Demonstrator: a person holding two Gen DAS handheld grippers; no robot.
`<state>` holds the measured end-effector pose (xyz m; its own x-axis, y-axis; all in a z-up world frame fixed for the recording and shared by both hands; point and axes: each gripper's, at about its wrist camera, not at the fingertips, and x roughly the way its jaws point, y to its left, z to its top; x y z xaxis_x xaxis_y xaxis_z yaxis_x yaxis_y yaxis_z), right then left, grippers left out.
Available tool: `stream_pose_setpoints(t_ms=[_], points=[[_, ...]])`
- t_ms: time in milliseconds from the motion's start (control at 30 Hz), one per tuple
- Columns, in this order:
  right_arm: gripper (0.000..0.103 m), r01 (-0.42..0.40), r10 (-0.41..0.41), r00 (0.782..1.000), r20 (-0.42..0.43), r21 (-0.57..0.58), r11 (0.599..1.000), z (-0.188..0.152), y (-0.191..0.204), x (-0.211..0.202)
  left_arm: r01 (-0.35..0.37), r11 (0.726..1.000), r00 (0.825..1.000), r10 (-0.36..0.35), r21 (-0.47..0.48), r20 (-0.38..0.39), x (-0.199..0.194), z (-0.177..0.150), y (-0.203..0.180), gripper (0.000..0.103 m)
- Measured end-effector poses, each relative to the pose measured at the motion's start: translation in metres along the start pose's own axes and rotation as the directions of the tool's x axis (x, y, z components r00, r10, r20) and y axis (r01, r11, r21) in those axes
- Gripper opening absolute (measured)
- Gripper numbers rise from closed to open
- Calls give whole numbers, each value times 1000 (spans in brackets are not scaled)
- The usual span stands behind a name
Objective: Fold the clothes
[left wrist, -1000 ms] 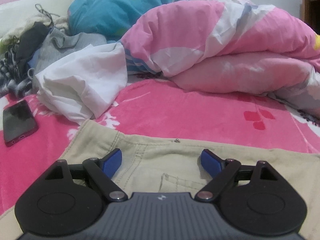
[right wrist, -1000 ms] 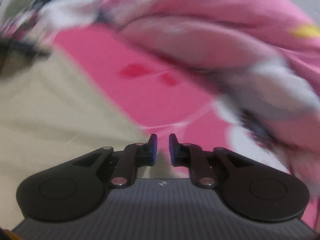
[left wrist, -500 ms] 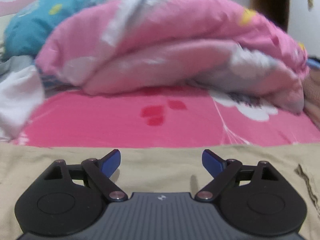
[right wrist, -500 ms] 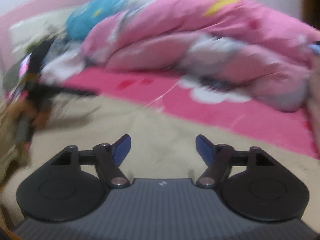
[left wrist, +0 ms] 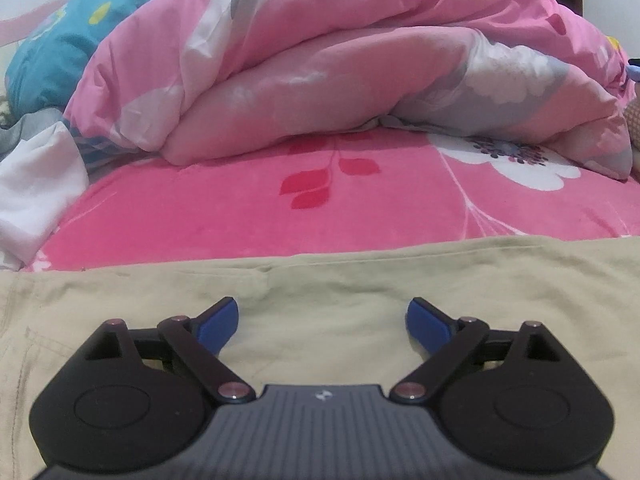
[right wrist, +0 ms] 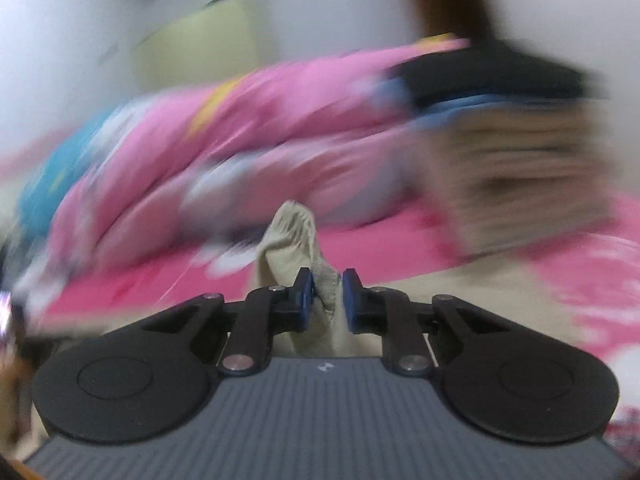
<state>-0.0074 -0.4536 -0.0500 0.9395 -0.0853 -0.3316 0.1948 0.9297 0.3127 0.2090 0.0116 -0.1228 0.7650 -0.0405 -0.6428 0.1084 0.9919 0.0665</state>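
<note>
A: What sort of place is shown?

B: A bedroom in a home is shown. The lower half of the left wrist view is filled by a bed covered with a pink floral sheet [left wrist: 360, 200], on which a rolled pink quilt [left wrist: 340, 80] is heaped.

A: What else supports this?

B: A blue pillow or cover [left wrist: 52, 52] is seen at the far left, beside loose white cloth [left wrist: 36, 184]. Beige trousers [left wrist: 320, 288] are spread on the sheet. In the blurred right wrist view, a pale plastered wall [right wrist: 80, 40] is seen behind the bed, and a stack of folded laundry [right wrist: 520, 152] is made out at the right.
</note>
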Motion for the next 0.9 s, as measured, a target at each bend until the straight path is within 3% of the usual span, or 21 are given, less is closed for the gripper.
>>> stream_pose_setpoints(t_ms=[67,133,200,267,333,367,433,500,567,633,767,900], points=[[17,86,-88,996,28,77,993,2,-37,-12,0,1000,1000,0,-1,0,0,0,0,93],[19,195,-197,980,2,126,973,-6,-69,-13,1,1000,1000,-1,-1,0,0,0,0,93],[27,331,-327,944,-52,166,929,-16,-99,-11,1,1000,1000,-1,-2,0,0,0,1,93],[28,467,-457,884,-97,217,857,-21,-114,-12,2,1000,1000,-2,-3,1,0,1,1,93],[28,412,-410,910,-52,205,888,-17,-104,-10,2,1000,1000,-2,-3,1,0,1,1,93],[28,357,-356,934,-31,145,923,-11,-88,-4,1,1000,1000,-1,-2,1,0,1,1,93],[30,219,-221,974,-42,-52,974,-2,-44,22,2,1000,1000,-2,-3,2,0,0,1,93],[34,42,-71,991,-109,-249,968,-2,9,55,4,1000,1000,-4,-5,2,-1,0,2,93],[34,-90,15,981,-193,-386,918,-9,51,87,6,1000,1000,-6,-8,3,0,0,2,93],[34,-221,81,955,-284,-503,836,-17,92,119,9,1000,1000,-9,-11,4,0,0,3,94],[34,-353,81,906,-415,-635,687,-25,133,164,24,999,1000,-24,-22,9,1,0,4,95],[33,-434,56,855,-516,-652,622,-26,136,184,33,999,999,-32,-29,17,1,-2,6,96]])
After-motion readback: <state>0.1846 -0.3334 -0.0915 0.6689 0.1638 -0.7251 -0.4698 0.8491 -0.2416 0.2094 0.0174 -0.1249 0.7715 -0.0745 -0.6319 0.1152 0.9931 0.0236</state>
